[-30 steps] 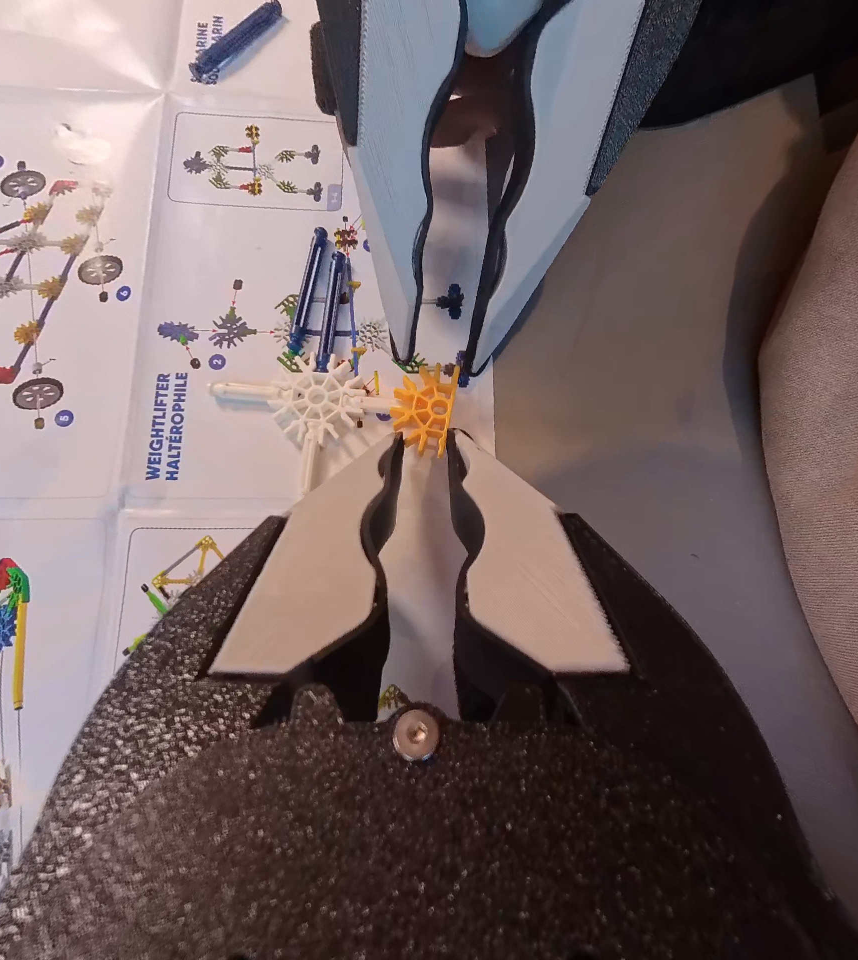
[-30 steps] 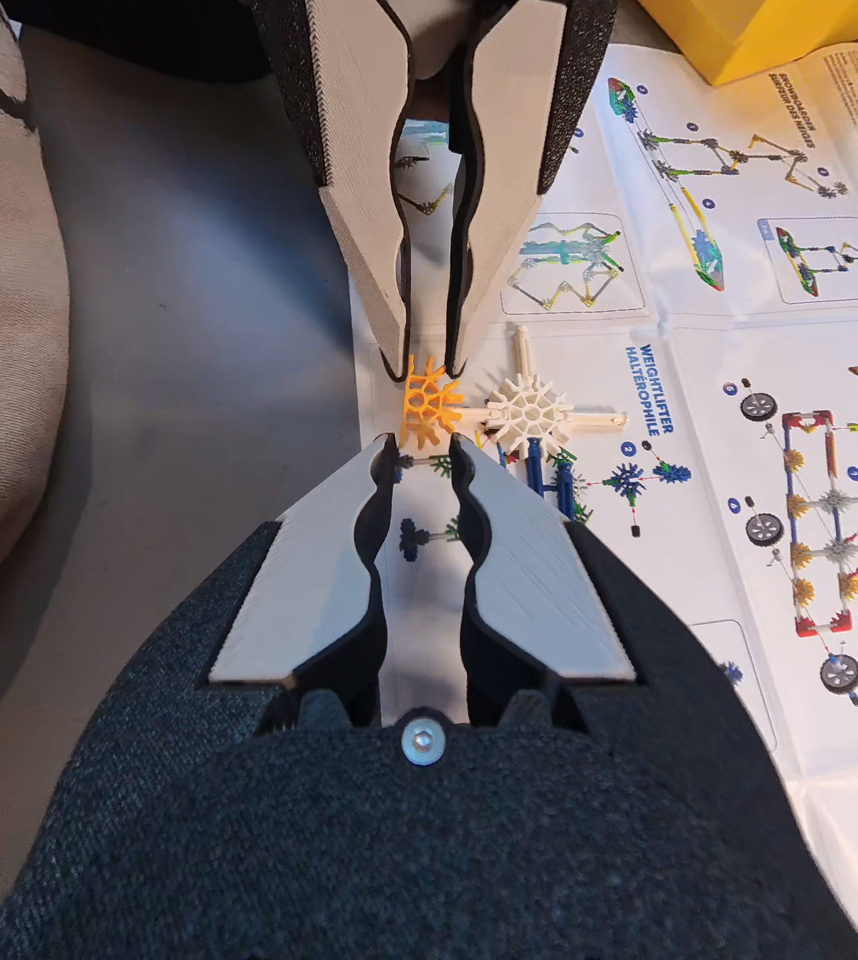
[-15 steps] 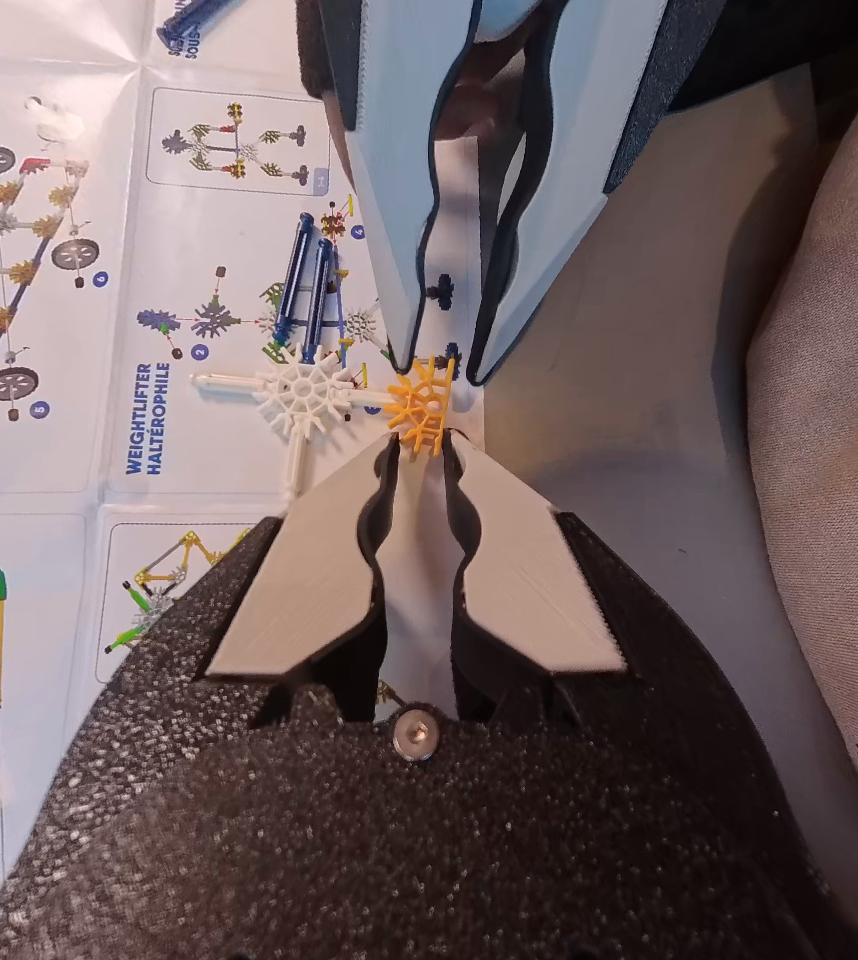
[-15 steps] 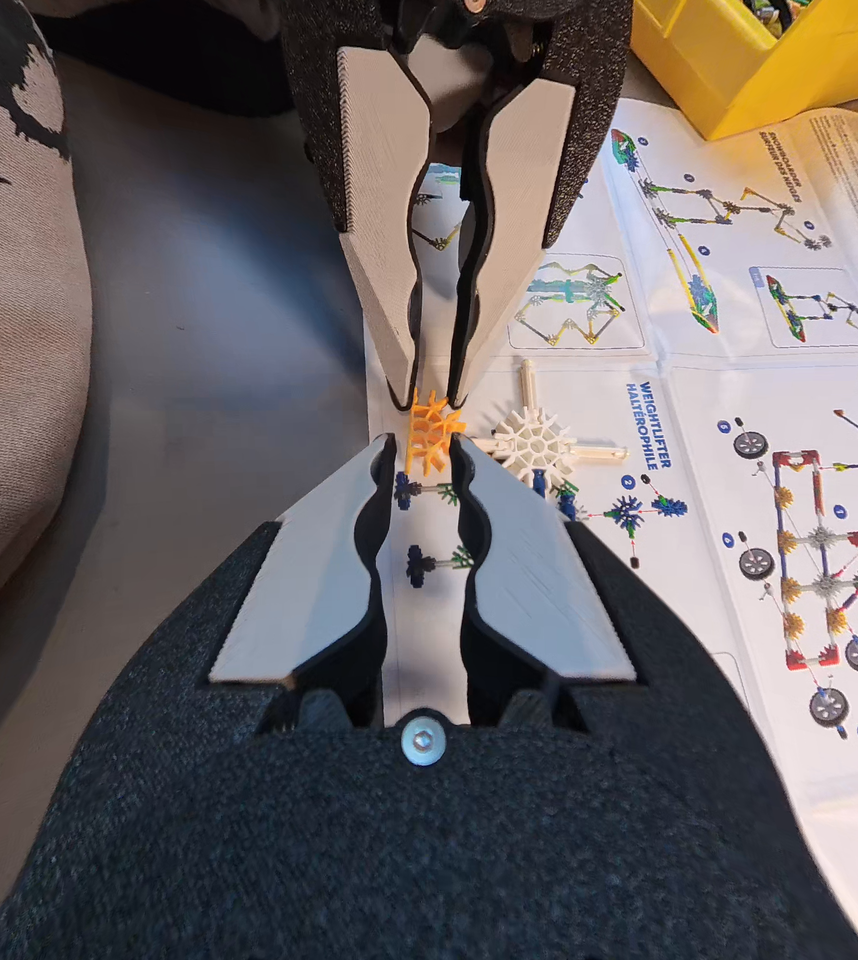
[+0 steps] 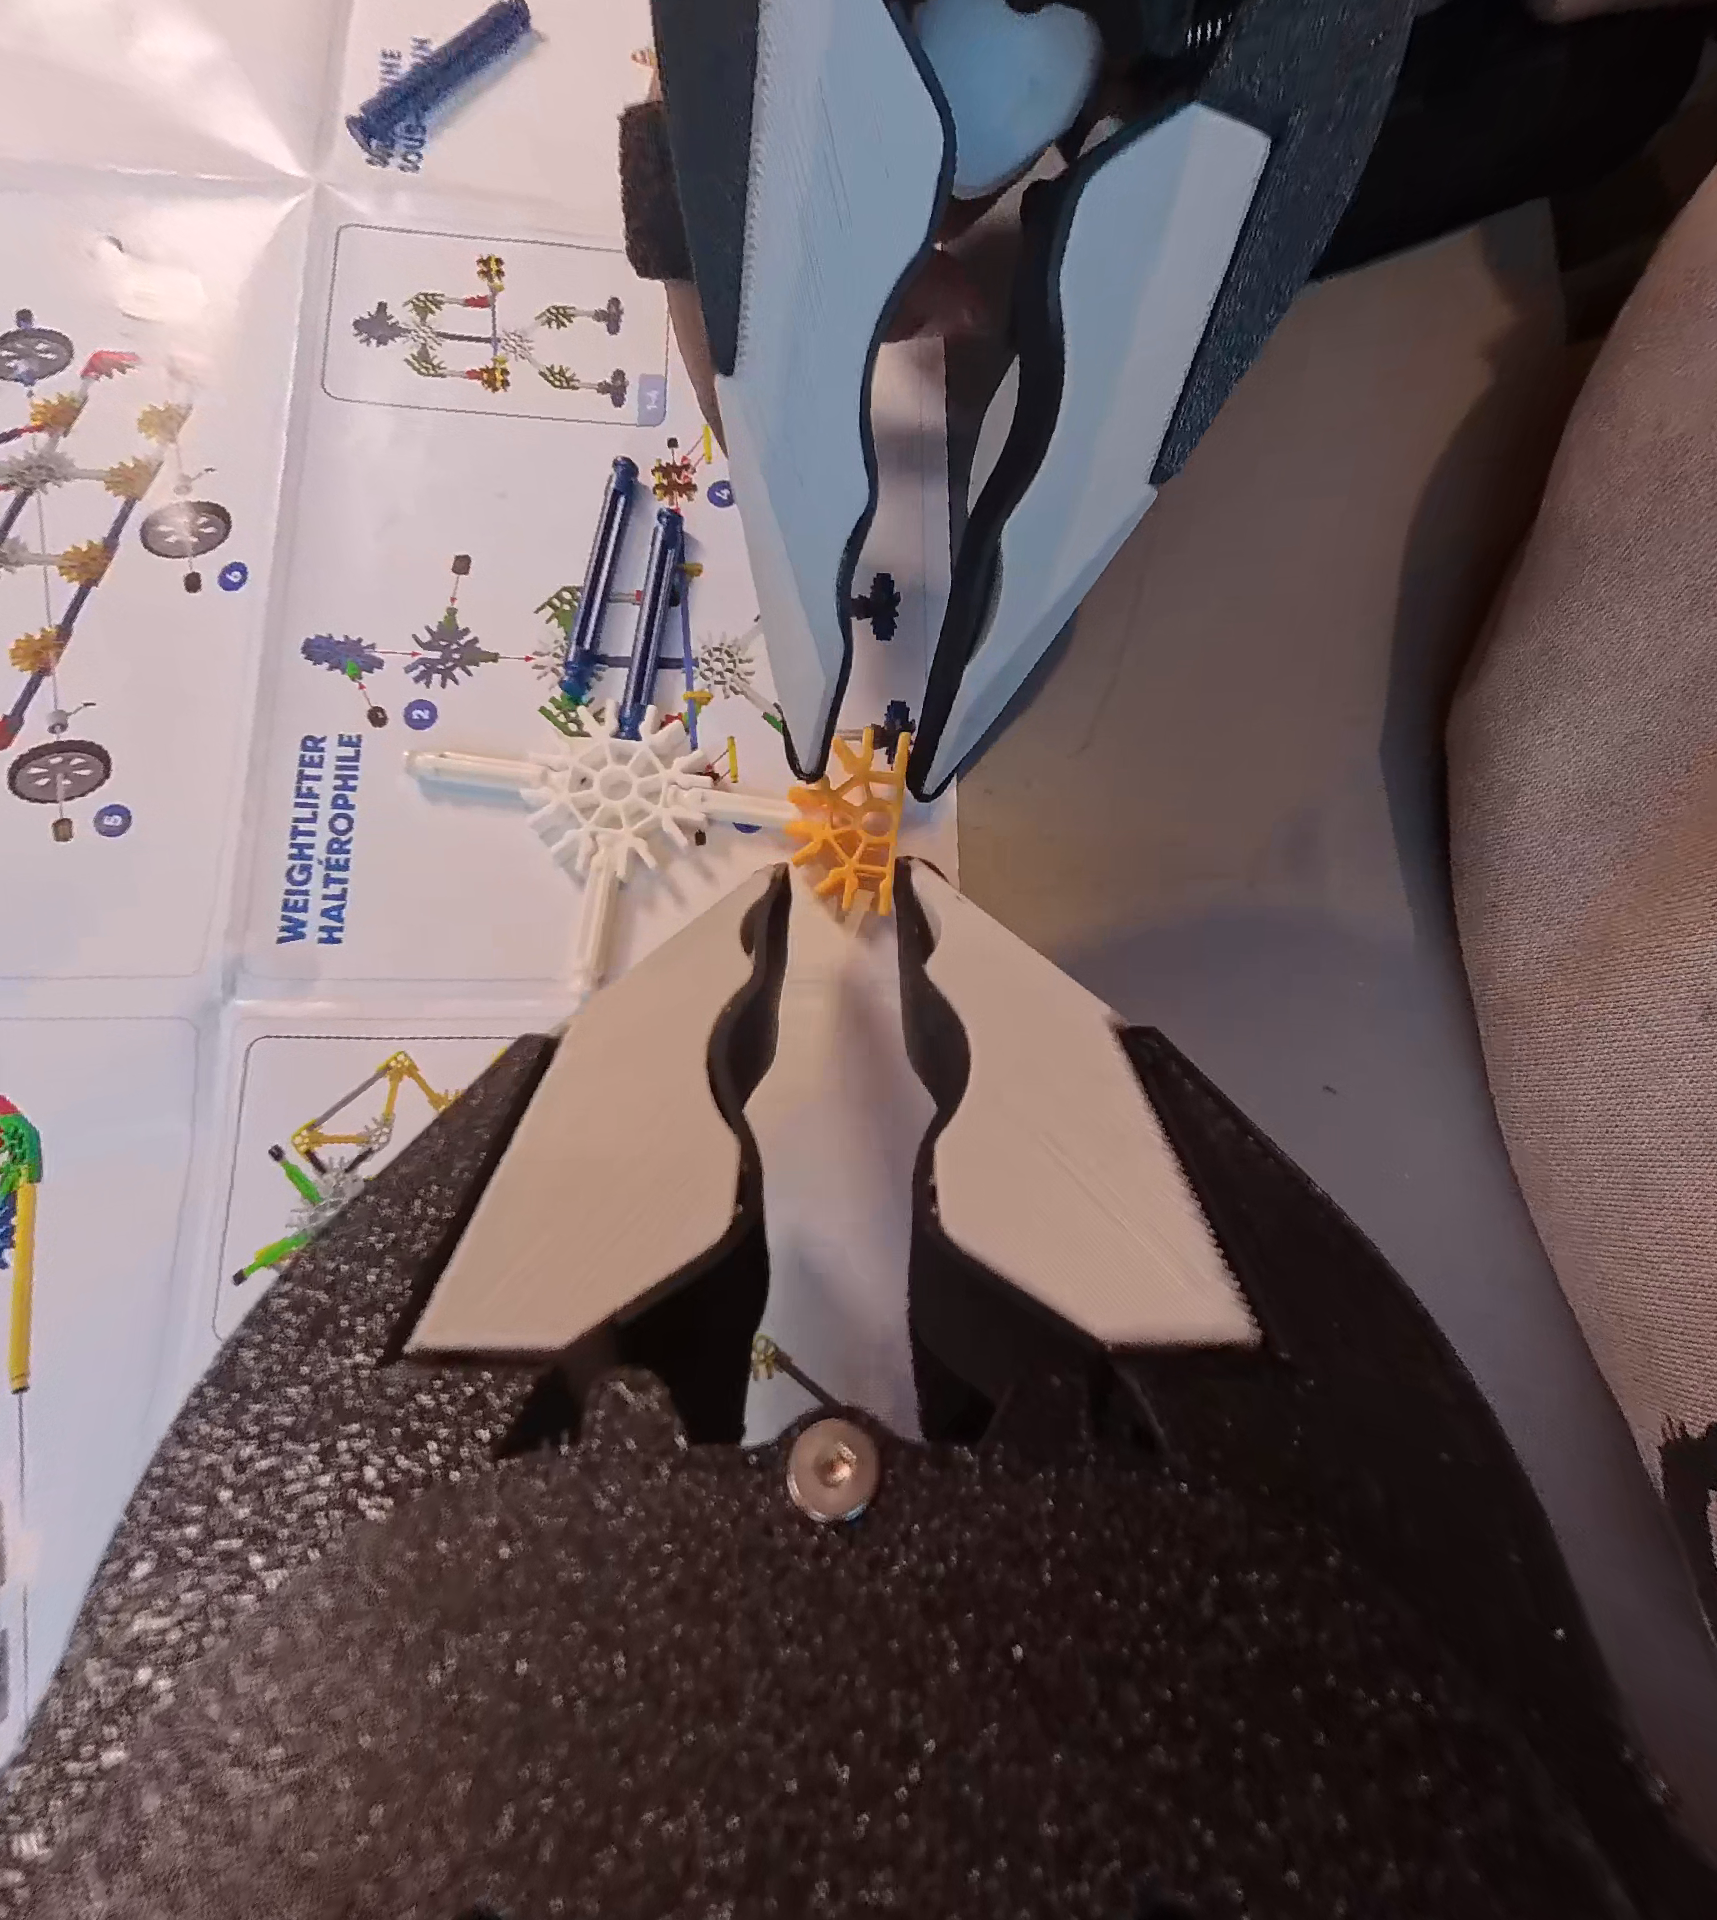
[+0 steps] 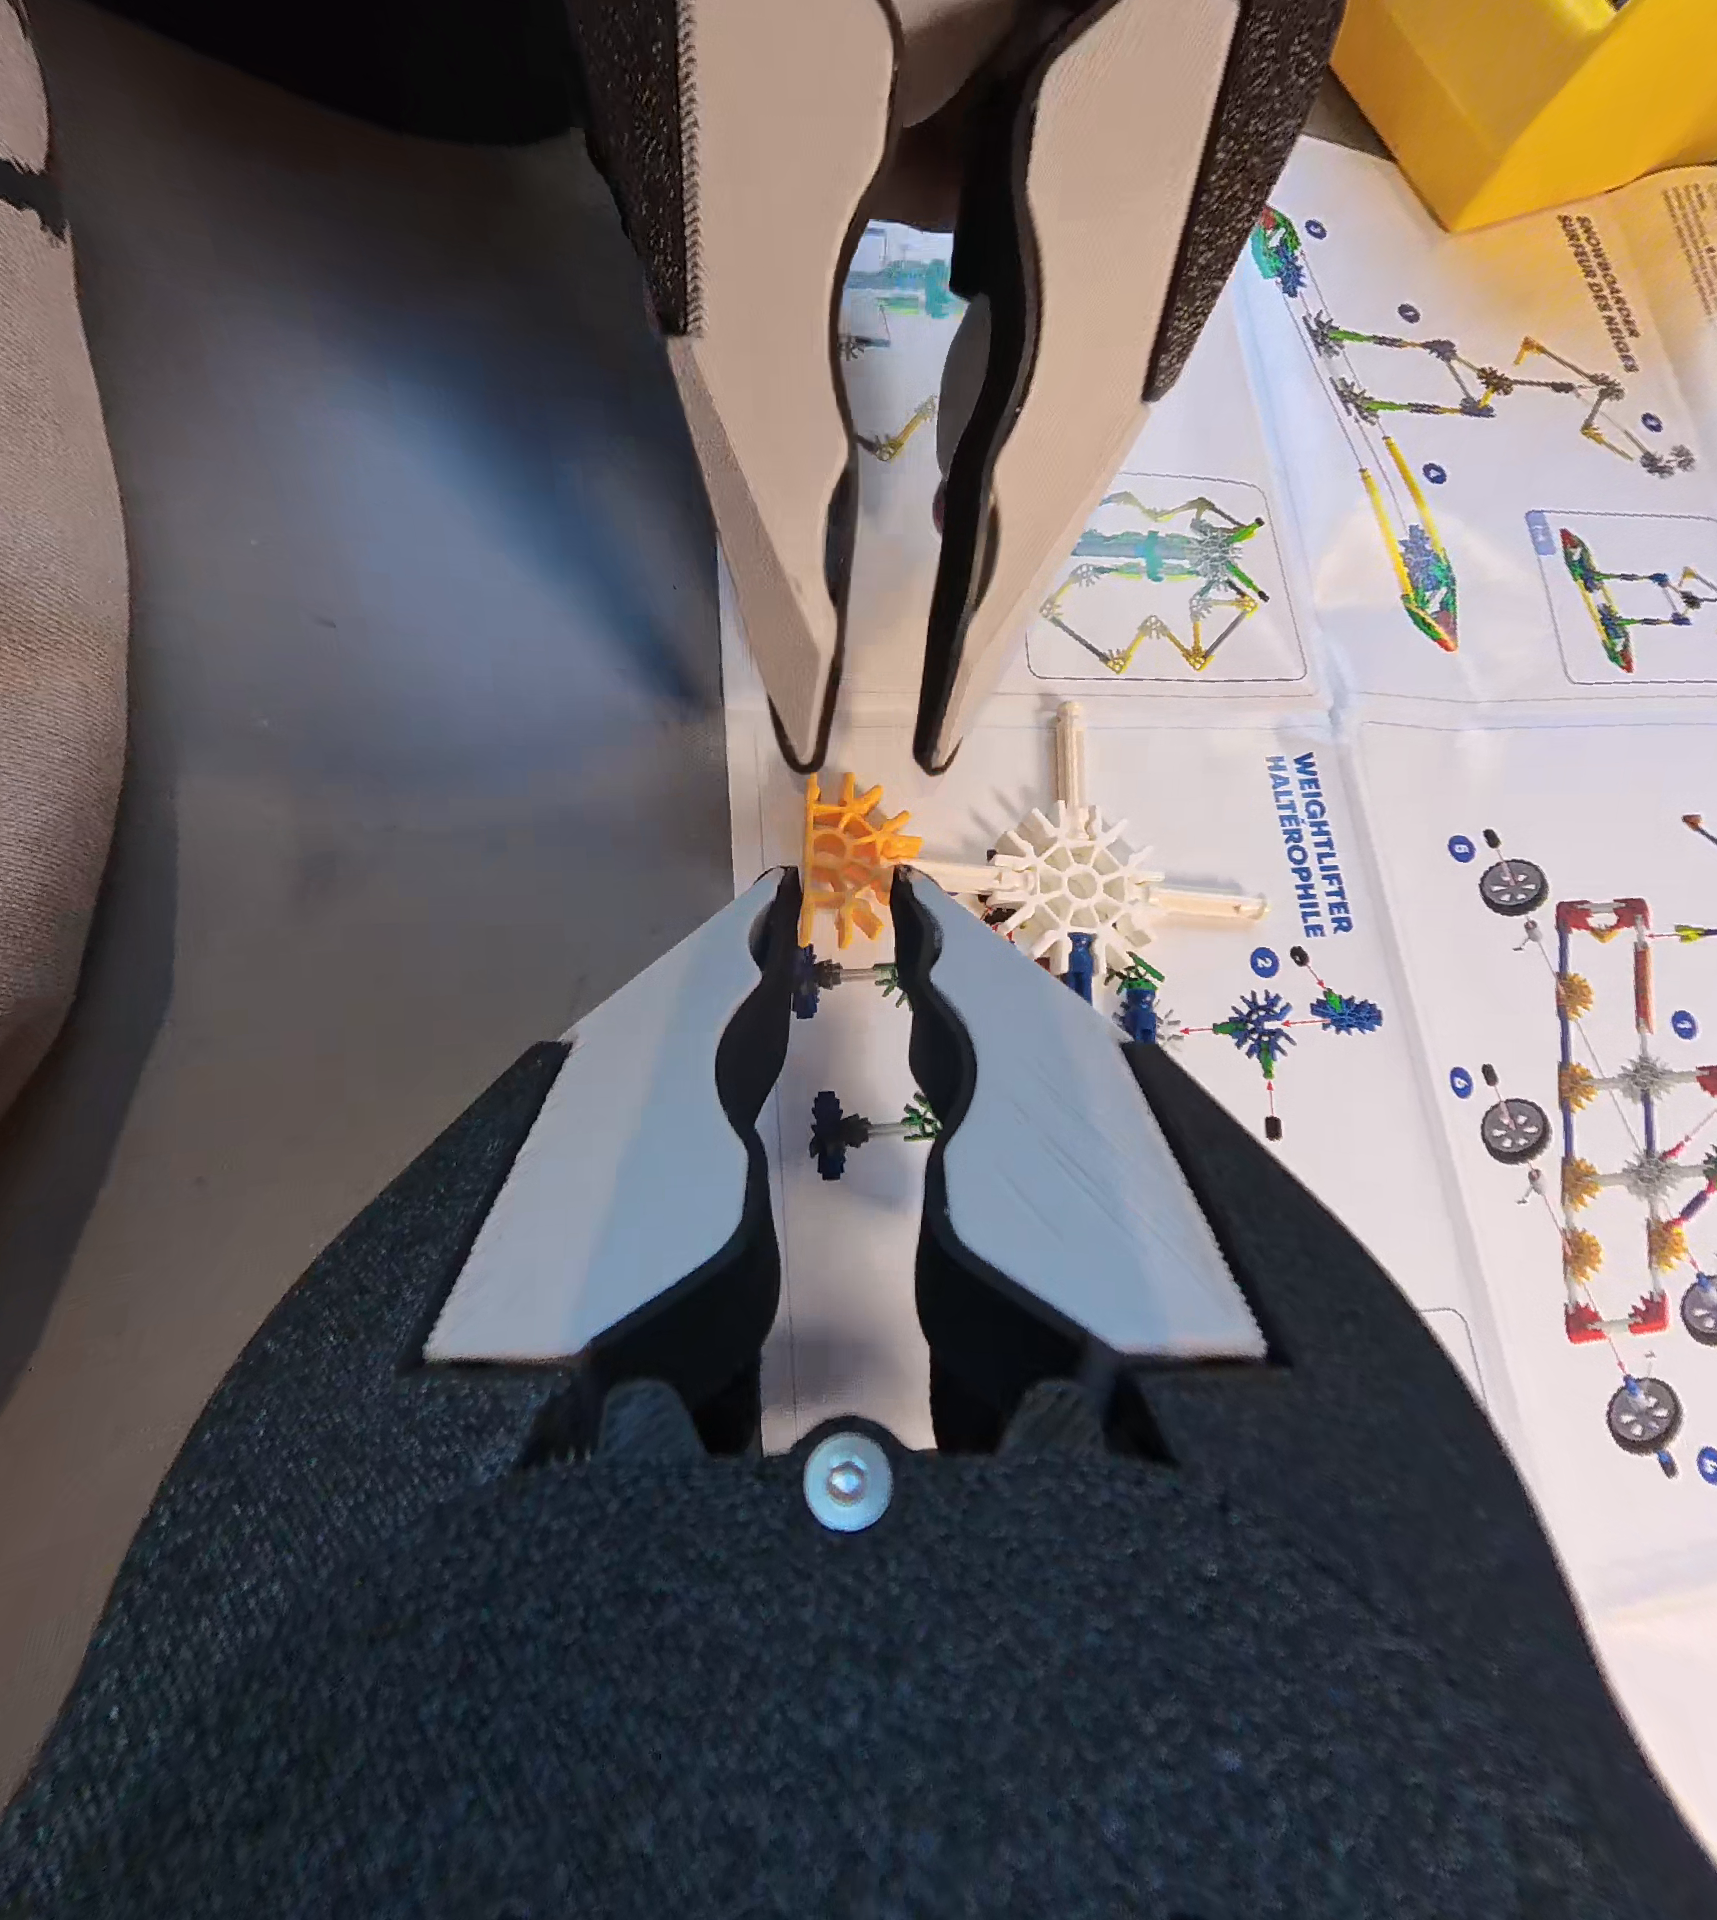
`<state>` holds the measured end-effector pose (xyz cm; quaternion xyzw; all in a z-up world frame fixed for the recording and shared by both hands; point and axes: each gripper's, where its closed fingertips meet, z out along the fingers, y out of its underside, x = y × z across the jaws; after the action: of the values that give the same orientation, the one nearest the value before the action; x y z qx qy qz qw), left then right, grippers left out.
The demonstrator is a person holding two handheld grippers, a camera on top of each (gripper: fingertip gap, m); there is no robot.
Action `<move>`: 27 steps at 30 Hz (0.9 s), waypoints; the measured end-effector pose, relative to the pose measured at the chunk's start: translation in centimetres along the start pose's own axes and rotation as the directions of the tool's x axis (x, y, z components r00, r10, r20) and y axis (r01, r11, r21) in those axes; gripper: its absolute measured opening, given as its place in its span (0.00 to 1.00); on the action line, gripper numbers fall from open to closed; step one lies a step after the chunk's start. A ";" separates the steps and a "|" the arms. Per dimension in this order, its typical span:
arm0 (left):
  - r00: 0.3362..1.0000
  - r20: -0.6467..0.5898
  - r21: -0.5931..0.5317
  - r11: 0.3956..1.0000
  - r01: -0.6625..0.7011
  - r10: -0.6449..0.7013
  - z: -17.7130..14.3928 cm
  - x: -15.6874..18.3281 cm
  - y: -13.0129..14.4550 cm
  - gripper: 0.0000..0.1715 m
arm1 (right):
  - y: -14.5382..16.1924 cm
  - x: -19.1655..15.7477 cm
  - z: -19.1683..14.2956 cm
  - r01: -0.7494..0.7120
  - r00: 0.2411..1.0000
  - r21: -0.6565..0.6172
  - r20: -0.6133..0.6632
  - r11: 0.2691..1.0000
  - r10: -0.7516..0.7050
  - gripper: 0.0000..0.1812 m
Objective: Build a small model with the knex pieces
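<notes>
**Two grippers meet at an orange connector**

The right gripper (image 6: pixel 841 896) has its jaws closed narrowly on the orange connector (image 6: pixel 849 864), mid-frame. The left gripper (image 5: pixel 841 883) stands slightly parted, tips flanking the connector's near edge; whether it grips, I cannot tell. A white connector with rods (image 5: pixel 617 792) joins it leftward, on the instruction sheet (image 5: pixel 210 914) covering the desk (image 5: pixel 1197 1039).

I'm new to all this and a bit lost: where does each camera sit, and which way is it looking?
Left wrist view: rides on the left hand-held gripper, looking along its two fingers at the orange connector; the other gripper faces it.
Right wrist view: rides on the right hand-held gripper, looking the opposite way.
Both share the connector, white snowflake piece and instruction sheet.
</notes>
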<state>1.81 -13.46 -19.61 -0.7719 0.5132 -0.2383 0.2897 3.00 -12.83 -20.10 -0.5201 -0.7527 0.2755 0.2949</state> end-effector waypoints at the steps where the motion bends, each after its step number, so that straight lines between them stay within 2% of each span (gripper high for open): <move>1: 1.000 0.002 0.012 1.000 -0.001 0.001 -0.1 0.0 -0.2 0.09 | 0.0 0.0 0.0 0.000 1.000 0.000 0.000 1.000 0.000 0.09; 6: 1.000 0.024 -0.018 1.000 -0.019 0.020 0.9 -0.2 0.2 0.07 | 0.2 0.0 0.1 -0.007 1.000 -0.009 0.000 1.000 0.007 0.09; 11: 0.999 0.031 -0.025 0.999 0.026 -0.025 1.0 -0.5 0.3 0.03 | 0.0 0.0 0.2 -0.019 1.000 -0.004 0.002 1.000 0.019 0.08; 14: 0.999 0.033 -0.024 0.999 0.042 -0.042 1.1 -0.6 0.2 0.03 | 0.0 0.2 0.2 -0.082 0.996 -0.009 0.018 0.997 0.082 0.07; 15: 0.997 0.039 -0.013 0.998 0.060 -0.060 1.1 -0.8 0.1 0.01 | 0.2 0.6 0.2 -0.112 0.994 -0.015 0.001 0.994 0.112 0.00; 18: 0.993 0.033 0.003 0.994 0.112 -0.112 1.2 -1.0 0.0 0.00 | 0.3 0.6 0.1 -0.165 0.986 -0.023 0.013 0.986 0.165 0.00; 27: 0.990 0.063 -0.028 0.991 0.130 -0.128 1.3 -1.2 0.0 0.00 | 0.3 0.6 0.2 -0.231 0.972 -0.078 0.012 0.970 0.233 0.00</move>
<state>2.25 -12.09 -20.69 -0.8149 0.4570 -0.2245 0.2769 2.90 -12.13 -20.38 -0.6124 -0.6997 0.2849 0.2327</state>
